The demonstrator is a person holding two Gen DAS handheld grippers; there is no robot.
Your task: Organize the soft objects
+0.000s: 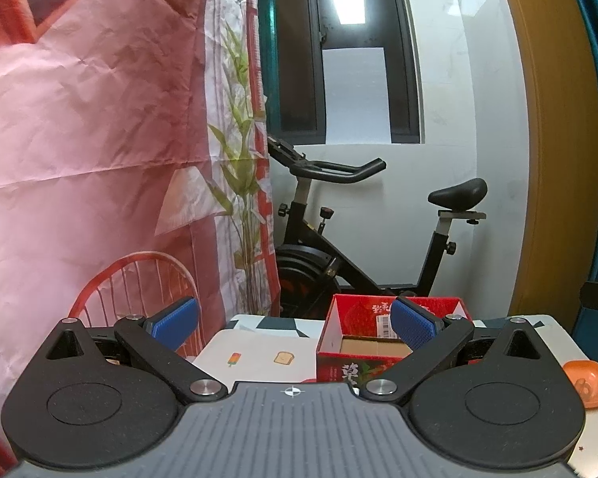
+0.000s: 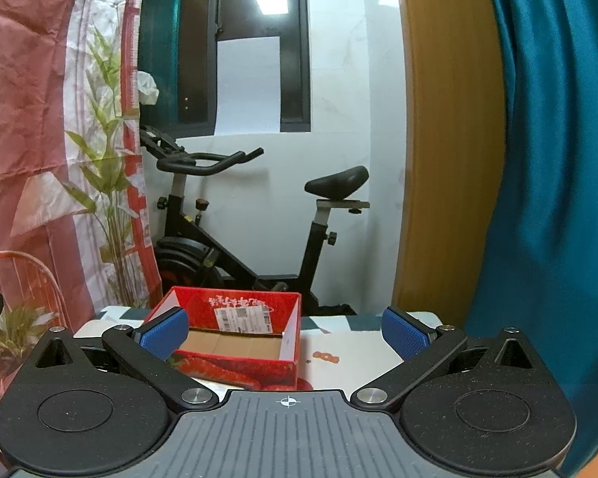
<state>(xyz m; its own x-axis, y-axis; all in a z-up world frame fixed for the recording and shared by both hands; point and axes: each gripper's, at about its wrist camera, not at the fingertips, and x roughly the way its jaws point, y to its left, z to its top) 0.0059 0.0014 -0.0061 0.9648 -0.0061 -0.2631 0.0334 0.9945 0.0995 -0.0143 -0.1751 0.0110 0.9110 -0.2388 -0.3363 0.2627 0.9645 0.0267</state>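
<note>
The red box (image 2: 235, 342) sits open-topped on the table (image 2: 351, 342), its long axis running left to right across the right wrist view; a brown cardboard floor and a white shipping label on the far inner wall are visible. An orange soft object (image 1: 588, 384) lies on the table to the right of the box in the left wrist view, well apart from it.

The left gripper (image 1: 295, 322) has its jaws spread wide, holding nothing, touching nothing. The right gripper (image 2: 285, 332) is likewise wide apart and empty.

An exercise bike (image 2: 235, 231) stands behind the table.
</note>
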